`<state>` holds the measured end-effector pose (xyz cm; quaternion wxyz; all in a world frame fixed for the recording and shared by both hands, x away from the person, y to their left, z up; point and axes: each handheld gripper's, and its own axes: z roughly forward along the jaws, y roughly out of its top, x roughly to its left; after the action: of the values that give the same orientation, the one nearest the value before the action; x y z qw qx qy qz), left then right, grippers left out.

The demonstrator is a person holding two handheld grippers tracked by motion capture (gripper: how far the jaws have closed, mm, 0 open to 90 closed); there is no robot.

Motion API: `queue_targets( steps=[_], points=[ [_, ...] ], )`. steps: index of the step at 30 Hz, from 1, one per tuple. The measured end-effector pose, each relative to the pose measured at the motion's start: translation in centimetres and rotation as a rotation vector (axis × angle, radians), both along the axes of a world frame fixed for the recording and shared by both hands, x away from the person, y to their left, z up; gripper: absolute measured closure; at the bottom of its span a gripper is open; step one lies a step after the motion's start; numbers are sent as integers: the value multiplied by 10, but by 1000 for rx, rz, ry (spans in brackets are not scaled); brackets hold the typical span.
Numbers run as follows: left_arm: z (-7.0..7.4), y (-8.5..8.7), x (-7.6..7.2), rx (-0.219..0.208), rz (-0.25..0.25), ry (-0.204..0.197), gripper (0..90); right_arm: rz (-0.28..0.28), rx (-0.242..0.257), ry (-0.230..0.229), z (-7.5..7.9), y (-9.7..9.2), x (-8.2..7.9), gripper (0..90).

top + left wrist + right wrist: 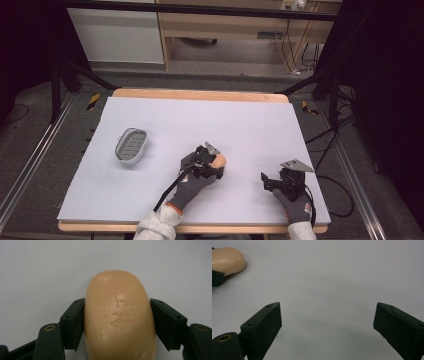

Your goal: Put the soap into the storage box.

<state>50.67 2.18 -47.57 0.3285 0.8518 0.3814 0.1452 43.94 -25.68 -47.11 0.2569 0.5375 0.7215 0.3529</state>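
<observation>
A peach-coloured bar of soap lies on the white table sheet, rounded end away from me, with scuffed lettering on top. My left gripper is shut on the soap, both black jaws pressed against its sides. The soap also appears at the top left of the right gripper view. My right gripper stands open over bare sheet, nothing between its jaws; in the high view this right gripper is near the front right of the table. A grey slotted soap dish sits at the left, empty.
The white sheet covers a wooden table whose edge shows at the back. Dark stands and cables flank the table on the floor. Open sheet lies between the soap and the dish.
</observation>
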Motion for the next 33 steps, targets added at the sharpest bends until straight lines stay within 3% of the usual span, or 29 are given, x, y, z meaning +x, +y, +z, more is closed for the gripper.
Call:
queue_targets(
  steps=[10,23,33],
  points=[
    [3,1,-2,5,0,0,313,1,-2,1,0,0,0,82],
    [25,15,-14,-22,-21,-21,315,3,-3,0,0,0,0,82],
    [42,36,-23,-41,-29,-42,315,0,-8,-2,0,0,0,82]
  ],
)
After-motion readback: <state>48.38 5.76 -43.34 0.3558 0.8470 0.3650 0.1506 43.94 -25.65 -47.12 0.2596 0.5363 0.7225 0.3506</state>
